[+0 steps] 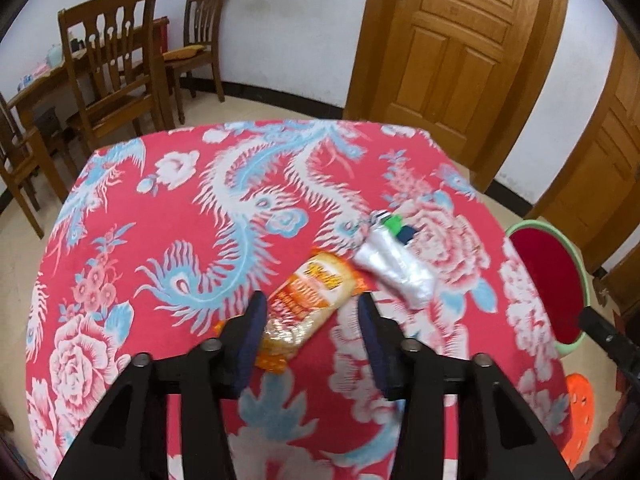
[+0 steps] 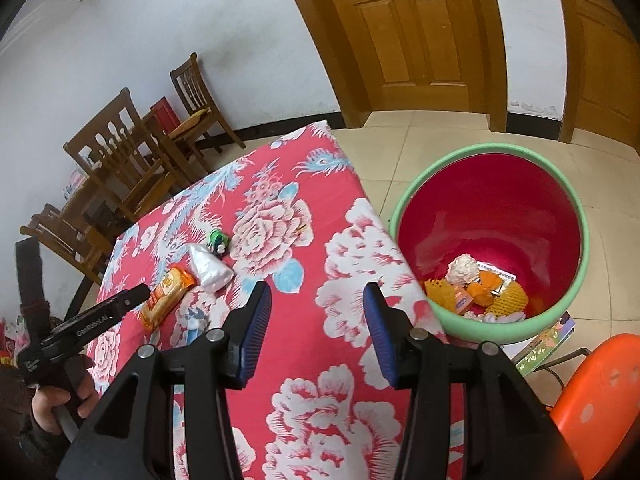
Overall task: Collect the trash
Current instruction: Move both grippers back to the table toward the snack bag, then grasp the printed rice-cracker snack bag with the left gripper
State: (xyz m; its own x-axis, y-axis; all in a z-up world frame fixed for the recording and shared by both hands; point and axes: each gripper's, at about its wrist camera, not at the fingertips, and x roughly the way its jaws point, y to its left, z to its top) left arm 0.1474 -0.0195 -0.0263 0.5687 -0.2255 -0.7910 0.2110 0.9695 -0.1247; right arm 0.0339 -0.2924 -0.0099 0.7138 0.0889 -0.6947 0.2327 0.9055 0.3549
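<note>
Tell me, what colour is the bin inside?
Red inside the bin, with a green rim; right wrist view shows it best.

The walls (image 1: 288, 32) are white with a black strip along the bottom. The floor (image 2: 420, 136) has pale square tiles. Two brown wooden doors (image 1: 460, 40) stand shut. Brown wooden chairs (image 1: 116, 68) sit by a wooden table (image 1: 36, 88) at the wall. An orange plastic stool (image 2: 592, 392) stands on the floor.
</note>
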